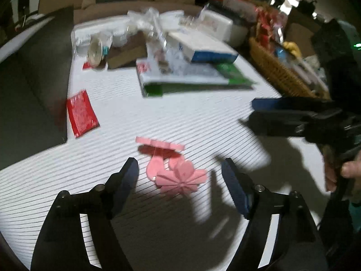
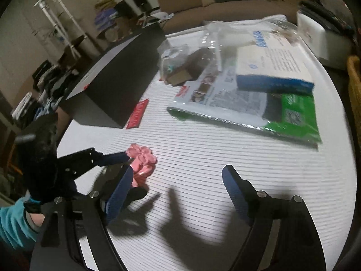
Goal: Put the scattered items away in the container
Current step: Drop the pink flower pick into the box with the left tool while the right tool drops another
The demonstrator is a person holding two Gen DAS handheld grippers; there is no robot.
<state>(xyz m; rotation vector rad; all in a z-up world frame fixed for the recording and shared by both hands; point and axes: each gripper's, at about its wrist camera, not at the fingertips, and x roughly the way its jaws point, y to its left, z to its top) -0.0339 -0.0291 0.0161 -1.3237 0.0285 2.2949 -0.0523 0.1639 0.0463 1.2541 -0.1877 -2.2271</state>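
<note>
Though blurred — one pink flower clip

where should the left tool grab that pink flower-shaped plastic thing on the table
Probably the raised flat bar at the far end of the pink flower piece, coming from above. The flower disc lies flat on the striped table, giving little to pinch, while the bar stands up. The left tool is open around it, not touching.

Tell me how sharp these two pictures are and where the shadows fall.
Left wrist view: motion blur smears the far clutter and the wicker basket; the pink flower piece is only slightly soft; hard gripper shadows cross the striped table. Right wrist view: the green packet is smeared, finger shadows lie sharp in the foreground, fisheye bends the table rim.
</note>
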